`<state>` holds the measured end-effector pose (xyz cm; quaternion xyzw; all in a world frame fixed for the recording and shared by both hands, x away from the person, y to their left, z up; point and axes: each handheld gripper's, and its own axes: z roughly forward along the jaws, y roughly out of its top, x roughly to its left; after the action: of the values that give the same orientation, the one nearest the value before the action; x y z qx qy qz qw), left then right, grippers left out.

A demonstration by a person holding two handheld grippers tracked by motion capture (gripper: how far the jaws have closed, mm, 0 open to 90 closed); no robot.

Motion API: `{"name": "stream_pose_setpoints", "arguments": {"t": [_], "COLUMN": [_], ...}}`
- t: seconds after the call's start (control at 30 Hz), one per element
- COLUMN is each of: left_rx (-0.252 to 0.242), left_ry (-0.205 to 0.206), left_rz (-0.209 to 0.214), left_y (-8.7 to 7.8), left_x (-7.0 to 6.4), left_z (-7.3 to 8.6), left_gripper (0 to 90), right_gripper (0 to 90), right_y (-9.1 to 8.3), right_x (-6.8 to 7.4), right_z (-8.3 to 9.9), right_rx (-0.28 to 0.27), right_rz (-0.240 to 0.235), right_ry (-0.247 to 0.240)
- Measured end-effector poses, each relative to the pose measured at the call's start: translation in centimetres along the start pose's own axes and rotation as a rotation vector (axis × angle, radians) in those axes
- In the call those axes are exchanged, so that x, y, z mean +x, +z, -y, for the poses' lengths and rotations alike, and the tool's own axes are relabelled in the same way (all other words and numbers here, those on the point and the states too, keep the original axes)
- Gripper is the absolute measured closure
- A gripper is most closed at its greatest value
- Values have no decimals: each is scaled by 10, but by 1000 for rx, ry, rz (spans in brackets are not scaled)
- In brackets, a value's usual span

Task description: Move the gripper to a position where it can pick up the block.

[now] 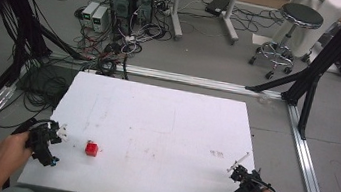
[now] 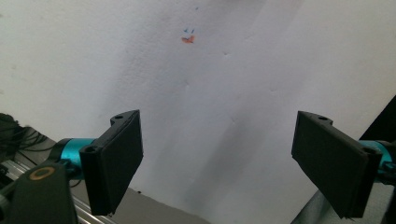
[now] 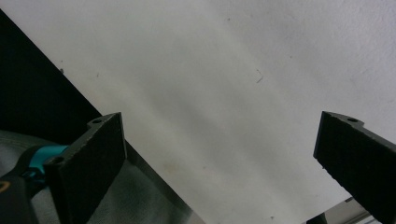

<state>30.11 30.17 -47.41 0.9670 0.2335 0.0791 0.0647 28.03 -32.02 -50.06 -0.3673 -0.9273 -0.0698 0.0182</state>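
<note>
The left hand-held gripper (image 1: 54, 133) sits at the counter's (image 1: 165, 120) near left edge, jaws spread wide and empty; the right hand-held gripper (image 1: 240, 170) at the near right corner is likewise released. A small red block (image 1: 92, 148) lies just right of the left one, apart from it. Faint smudges (image 2: 188, 37) mark the white surface, none legible.

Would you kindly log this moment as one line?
left tongs: open, empty | right tongs: open, empty | red cube: on white board, untouched
</note>
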Motion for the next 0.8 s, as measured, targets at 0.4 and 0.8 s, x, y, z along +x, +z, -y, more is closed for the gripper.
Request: {"name": "stream_pose_setpoints", "arguments": {"t": [0.4, 0.8], "left_rx": [-6, 24], "left_ry": [135, 258], "left_rz": [10, 49], "left_y": [-6, 0], "left_x": [8, 12], "left_z": [-27, -47], "left_gripper": [168, 168], "right_gripper": [16, 16], "right_y": [0, 2], "right_x": [0, 0], "right_z": [2, -1], "right_rx": [-13, -4], "right_rz": [-2, -8], "right_ry": [0, -9]}}
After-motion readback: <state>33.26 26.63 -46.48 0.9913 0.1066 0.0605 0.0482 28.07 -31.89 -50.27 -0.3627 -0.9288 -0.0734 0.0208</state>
